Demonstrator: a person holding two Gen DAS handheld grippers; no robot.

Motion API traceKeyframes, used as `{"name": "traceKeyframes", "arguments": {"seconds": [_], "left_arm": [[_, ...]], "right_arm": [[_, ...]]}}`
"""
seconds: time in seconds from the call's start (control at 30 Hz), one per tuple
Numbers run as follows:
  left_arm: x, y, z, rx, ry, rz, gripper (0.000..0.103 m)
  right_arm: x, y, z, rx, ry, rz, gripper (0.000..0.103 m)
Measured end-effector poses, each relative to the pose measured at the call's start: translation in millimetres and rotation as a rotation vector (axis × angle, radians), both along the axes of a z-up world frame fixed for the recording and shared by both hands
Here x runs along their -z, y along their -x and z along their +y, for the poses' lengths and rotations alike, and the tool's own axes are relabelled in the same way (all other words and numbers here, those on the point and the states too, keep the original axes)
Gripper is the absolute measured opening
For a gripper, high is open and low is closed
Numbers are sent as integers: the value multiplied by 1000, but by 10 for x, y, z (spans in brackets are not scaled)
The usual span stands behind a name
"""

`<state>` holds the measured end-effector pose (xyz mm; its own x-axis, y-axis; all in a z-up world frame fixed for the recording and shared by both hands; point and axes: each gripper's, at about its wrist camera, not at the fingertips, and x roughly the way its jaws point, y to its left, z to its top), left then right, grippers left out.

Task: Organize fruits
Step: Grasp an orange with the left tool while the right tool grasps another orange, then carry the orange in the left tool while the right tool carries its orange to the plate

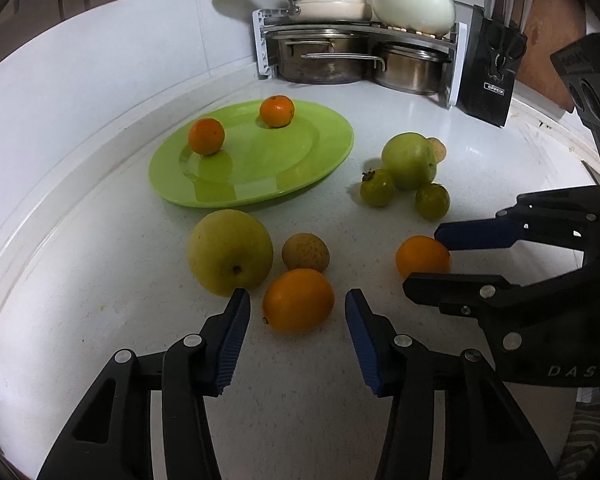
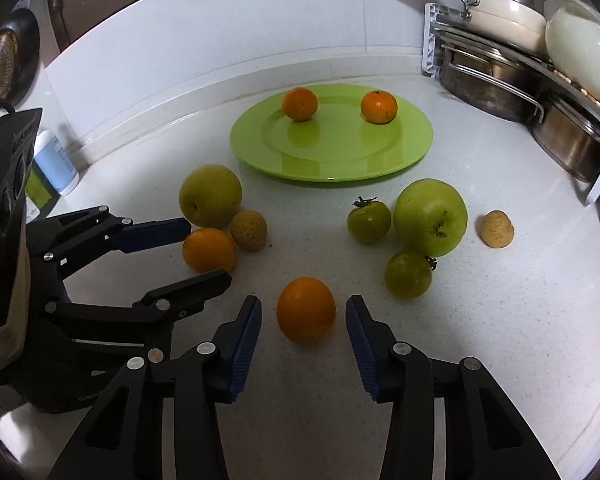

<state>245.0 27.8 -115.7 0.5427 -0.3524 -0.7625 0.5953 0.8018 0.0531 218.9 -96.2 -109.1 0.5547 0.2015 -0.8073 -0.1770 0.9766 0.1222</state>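
Observation:
My left gripper is open astride an orange on the white counter, with a small gap at each blue pad. The orange sits next to a yellow-green pear and a small brown fruit. My right gripper is also open around a second orange, its pads just clear of the skin. Each gripper also shows from the side in the other's view: right gripper, left gripper. A green plate behind holds two tangerines.
A green apple, two small green persimmons and another brown fruit lie right of centre. A pot rack and knife block fill the back corner. A white bottle stands at the left wall.

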Motion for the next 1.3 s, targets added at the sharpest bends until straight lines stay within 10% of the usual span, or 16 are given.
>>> {"name": "traceKeyframes", "arguments": {"seconds": [1.3], "left_arm": [[-725, 470, 81, -124, 123, -102, 37]], "right_arm": [[-602, 405, -125, -5, -27, -149, 32]]}}
